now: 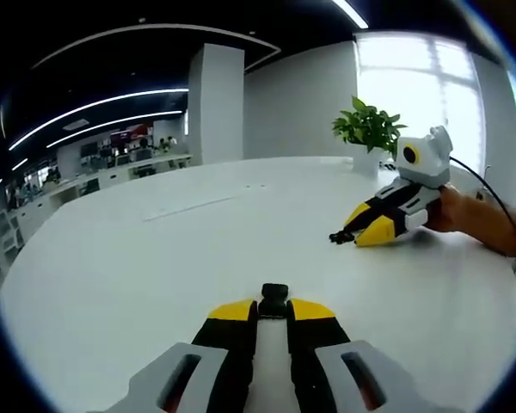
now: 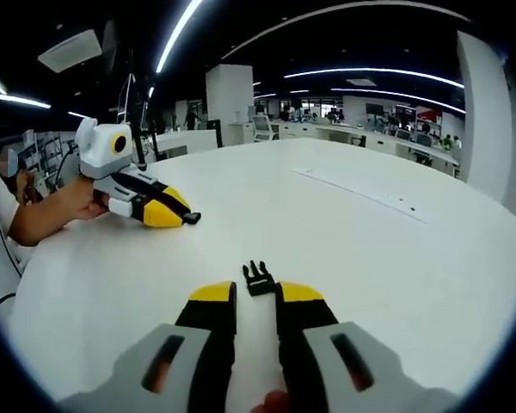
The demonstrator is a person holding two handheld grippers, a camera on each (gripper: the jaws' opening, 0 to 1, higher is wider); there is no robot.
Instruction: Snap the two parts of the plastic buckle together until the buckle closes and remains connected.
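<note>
Yellow-tipped jaws of the left gripper (image 1: 273,311) are seen rising from the bottom of the left gripper view, drawn close with only a narrow gap, and a black socket half (image 1: 274,298) of the buckle is pinched between their tips, its squared end poking out just past them. Across the white table (image 1: 155,258), well apart, the right gripper (image 1: 354,237) lies low with a hand (image 1: 464,211) behind it; a small black piece shows at its tips, though at this distance it cannot be told clearly how it is gripped. A potted plant (image 1: 368,133) stands near the far edge of the table, before a bright window (image 1: 413,77). From the right gripper view, that gripper's own jaws (image 2: 256,297) are likewise nearly closed, and the pronged half (image 2: 257,279) of the buckle is held at their tips, prongs pointing forward over the table (image 2: 370,258). The left gripper (image 2: 187,218) is seen off to the left, resting on or just above the tabletop with a hand (image 2: 73,200) on it and its black piece jutting from the tips. The two buckle halves are well apart and not joined. Desks and ceiling light strips fill the background.
</note>
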